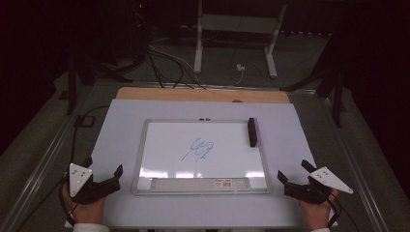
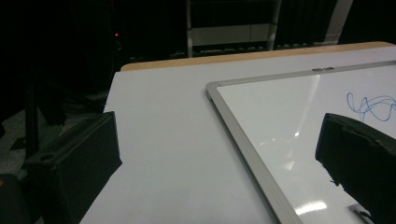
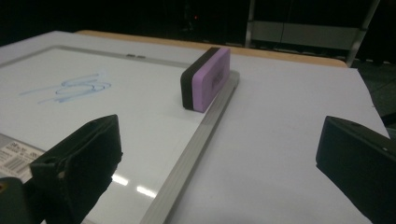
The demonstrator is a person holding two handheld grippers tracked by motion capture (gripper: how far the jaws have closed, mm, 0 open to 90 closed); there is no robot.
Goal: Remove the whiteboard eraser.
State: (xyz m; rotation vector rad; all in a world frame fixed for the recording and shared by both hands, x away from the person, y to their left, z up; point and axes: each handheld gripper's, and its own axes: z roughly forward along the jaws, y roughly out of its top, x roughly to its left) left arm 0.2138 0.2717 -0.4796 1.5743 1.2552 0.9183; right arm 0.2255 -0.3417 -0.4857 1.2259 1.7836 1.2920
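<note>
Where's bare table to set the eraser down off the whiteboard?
Bare strips of the white table top flank the whiteboard, widest right of the eraser. The near corners are crowded by the left gripper and right gripper.

Scribbled whiteboard (image 1: pixel 169 145) flat on table, purple eraser (image 1: pixel 253 131) at its right edge
</note>
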